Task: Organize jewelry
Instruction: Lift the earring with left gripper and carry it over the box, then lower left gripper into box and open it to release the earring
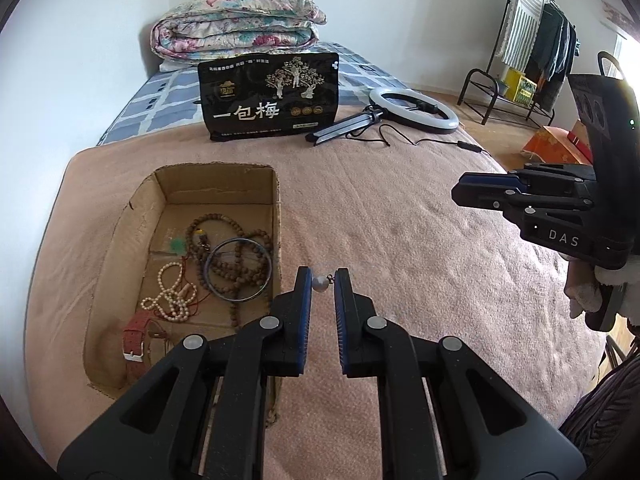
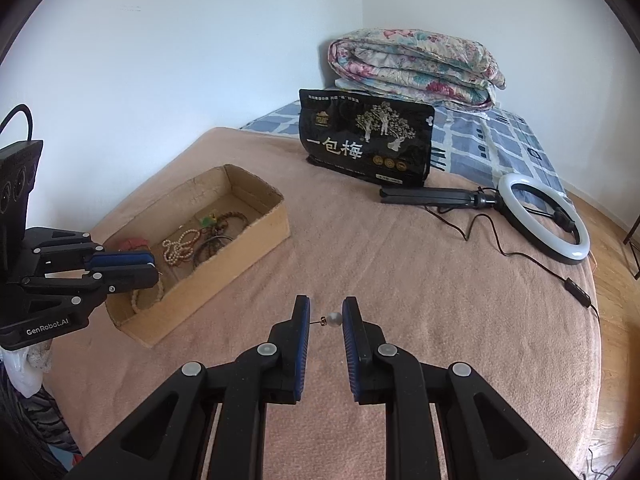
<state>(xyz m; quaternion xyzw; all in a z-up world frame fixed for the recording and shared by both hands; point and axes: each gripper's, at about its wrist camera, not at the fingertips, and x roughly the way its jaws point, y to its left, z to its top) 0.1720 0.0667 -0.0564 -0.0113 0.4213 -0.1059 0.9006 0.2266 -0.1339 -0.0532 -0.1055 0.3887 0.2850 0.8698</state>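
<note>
Left claw (image 1: 322, 276) is pinched on a pearl stud (image 1: 319, 282), held across pearl and post just beside the box (image 1: 218, 182). Right claw (image 2: 326, 308) is pinched likewise on another stud (image 2: 334, 319), over the bed (image 2: 440, 300). Either stud could be twisted out of so slight a hold and lost in the bedding if jolted.

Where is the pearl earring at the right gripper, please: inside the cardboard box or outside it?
Outside: the pearl earring spans the gap between the right gripper's fingers, over the pink blanket, right of the cardboard box.
</note>
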